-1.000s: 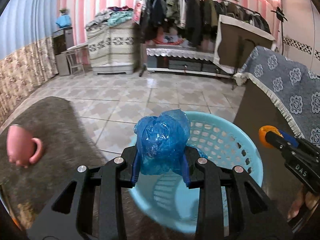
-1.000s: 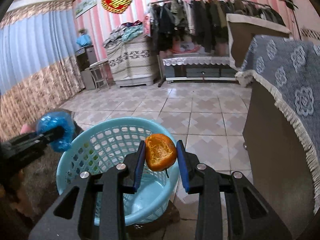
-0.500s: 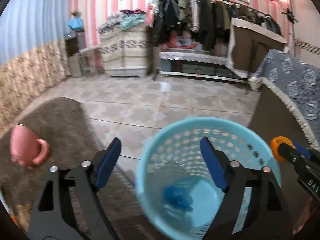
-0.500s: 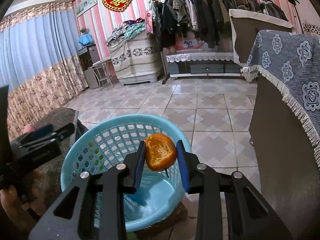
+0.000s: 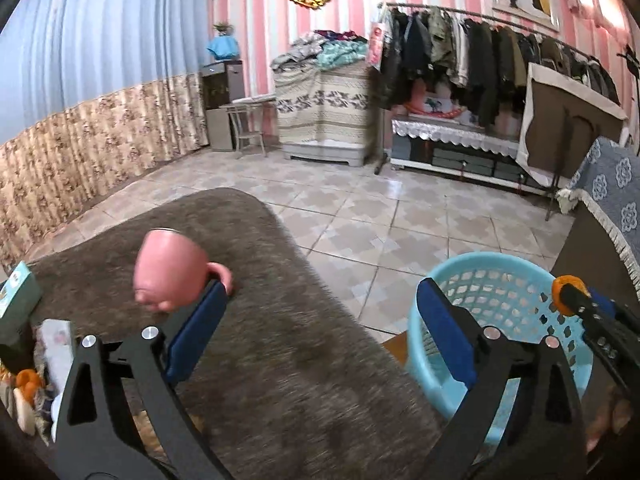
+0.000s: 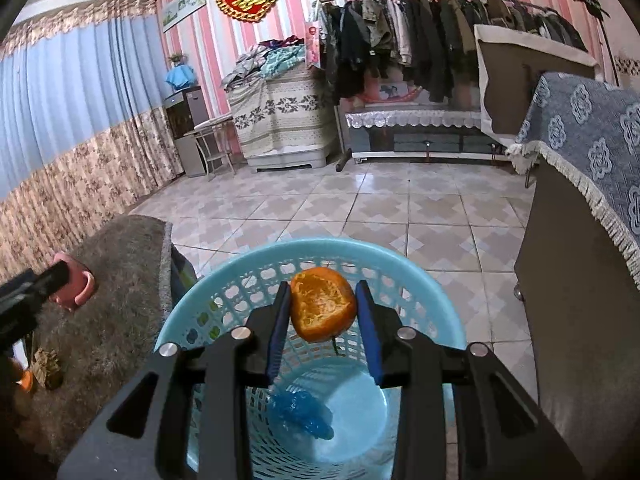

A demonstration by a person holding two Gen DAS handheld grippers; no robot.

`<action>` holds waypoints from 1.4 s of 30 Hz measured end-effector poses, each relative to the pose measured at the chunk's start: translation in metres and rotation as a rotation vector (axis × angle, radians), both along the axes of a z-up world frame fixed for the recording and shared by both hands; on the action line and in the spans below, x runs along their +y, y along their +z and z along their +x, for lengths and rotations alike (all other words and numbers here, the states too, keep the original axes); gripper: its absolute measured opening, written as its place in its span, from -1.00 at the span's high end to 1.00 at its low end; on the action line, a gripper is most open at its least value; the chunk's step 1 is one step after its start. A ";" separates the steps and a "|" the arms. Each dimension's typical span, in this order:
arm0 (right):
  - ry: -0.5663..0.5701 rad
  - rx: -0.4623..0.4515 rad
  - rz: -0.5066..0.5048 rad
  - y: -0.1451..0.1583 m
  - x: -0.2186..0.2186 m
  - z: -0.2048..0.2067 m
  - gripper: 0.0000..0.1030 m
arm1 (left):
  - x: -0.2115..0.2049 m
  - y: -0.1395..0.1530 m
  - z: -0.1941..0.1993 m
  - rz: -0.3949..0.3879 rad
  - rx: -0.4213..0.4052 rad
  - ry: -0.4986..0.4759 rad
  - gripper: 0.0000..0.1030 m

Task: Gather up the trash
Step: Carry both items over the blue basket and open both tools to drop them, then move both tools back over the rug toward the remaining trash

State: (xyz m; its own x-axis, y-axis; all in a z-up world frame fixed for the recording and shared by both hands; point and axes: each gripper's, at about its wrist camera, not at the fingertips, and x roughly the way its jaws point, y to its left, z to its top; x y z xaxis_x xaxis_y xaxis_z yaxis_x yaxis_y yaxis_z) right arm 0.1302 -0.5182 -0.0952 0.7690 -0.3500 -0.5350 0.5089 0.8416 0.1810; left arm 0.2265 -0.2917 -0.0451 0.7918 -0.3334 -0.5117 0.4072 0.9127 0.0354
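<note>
My right gripper (image 6: 323,316) is shut on an orange peel (image 6: 323,309) and holds it over the light blue plastic basket (image 6: 224,300). A crumpled blue plastic bag (image 6: 302,414) lies on the basket's bottom. My left gripper (image 5: 320,332) is open and empty above the brown fuzzy table cover (image 5: 256,352), with the basket (image 5: 500,288) to its right. The right gripper with the peel (image 5: 568,289) shows at the far right of the left wrist view.
A pink mug (image 5: 170,270) stands on the table cover. A teal box (image 5: 18,300) and small scraps with an orange piece (image 5: 28,380) lie at the table's left edge. A cabinet with a blue patterned cloth (image 6: 592,152) stands right of the basket on the tiled floor.
My left gripper opened and dropped the blue bag into the basket, then swung left over the table. My right gripper moved further over the basket, still holding the peel.
</note>
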 end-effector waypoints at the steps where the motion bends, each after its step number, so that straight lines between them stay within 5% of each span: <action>1: 0.010 0.006 -0.001 -0.001 0.002 0.002 0.27 | 0.005 0.002 -0.002 -0.002 -0.008 0.007 -0.83; 5: 0.012 0.017 -0.036 0.002 0.011 0.003 -0.41 | 0.024 0.010 -0.010 -0.014 -0.025 0.040 -0.85; 12: 0.039 0.003 -0.028 0.009 0.016 -0.007 -0.67 | 0.059 0.018 -0.022 -0.038 -0.036 0.096 -0.86; 25: 0.274 -0.096 -0.067 0.041 0.080 -0.026 -0.73 | 0.151 0.044 -0.064 -0.075 -0.106 0.245 -0.89; 42: 0.466 -0.112 -0.126 0.060 0.170 -0.010 -0.73 | 0.267 0.033 -0.104 -0.048 -0.116 0.428 -0.89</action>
State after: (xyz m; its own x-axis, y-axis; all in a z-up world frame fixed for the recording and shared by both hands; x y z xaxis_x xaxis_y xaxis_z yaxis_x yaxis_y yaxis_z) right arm 0.1203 -0.3482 -0.0355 0.9095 -0.0118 -0.4156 0.0566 0.9938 0.0956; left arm 0.1227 -0.0251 -0.0120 0.9147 0.0157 -0.4037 -0.0118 0.9999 0.0120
